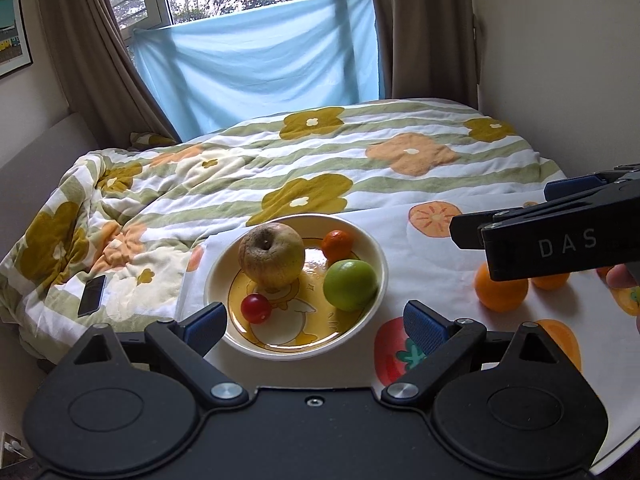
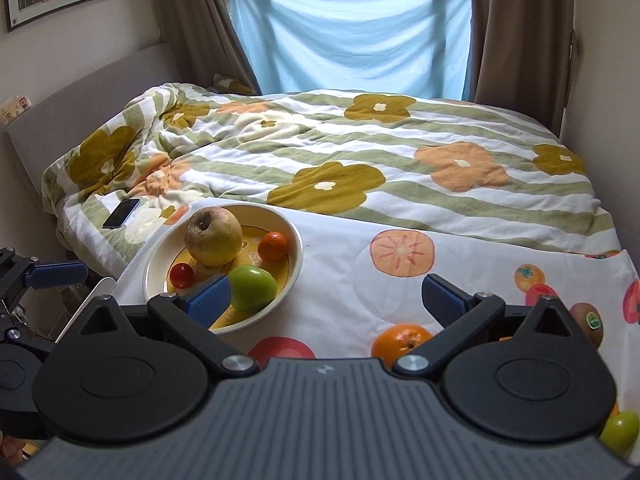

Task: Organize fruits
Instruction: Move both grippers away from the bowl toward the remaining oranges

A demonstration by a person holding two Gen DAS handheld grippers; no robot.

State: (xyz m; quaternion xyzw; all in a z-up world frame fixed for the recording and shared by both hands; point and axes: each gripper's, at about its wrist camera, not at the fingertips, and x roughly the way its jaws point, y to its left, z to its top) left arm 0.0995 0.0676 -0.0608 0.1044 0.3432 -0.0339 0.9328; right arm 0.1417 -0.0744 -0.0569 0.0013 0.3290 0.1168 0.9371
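A cream plate (image 1: 376,258) (image 2: 294,236) holds a large brownish apple (image 1: 271,255) (image 2: 213,235), a green apple (image 1: 350,285) (image 2: 253,288), a small mandarin (image 1: 337,245) (image 2: 272,246) and a cherry tomato (image 1: 256,308) (image 2: 182,275). My left gripper (image 1: 316,322) is open and empty just before the plate. My right gripper (image 2: 328,300) is open and empty above the cloth, right of the plate. An orange (image 1: 500,286) (image 2: 402,342) lies on the cloth close under the right gripper. A kiwi (image 2: 588,322) and a green fruit (image 2: 620,432) lie at the right.
The fruit-print cloth (image 1: 400,224) (image 2: 340,280) covers a table beside a bed with a flowered quilt (image 1: 320,152) (image 2: 360,152). A black phone (image 1: 92,295) (image 2: 121,213) lies on the quilt at the left. A second orange fruit (image 1: 550,280) sits behind the right gripper.
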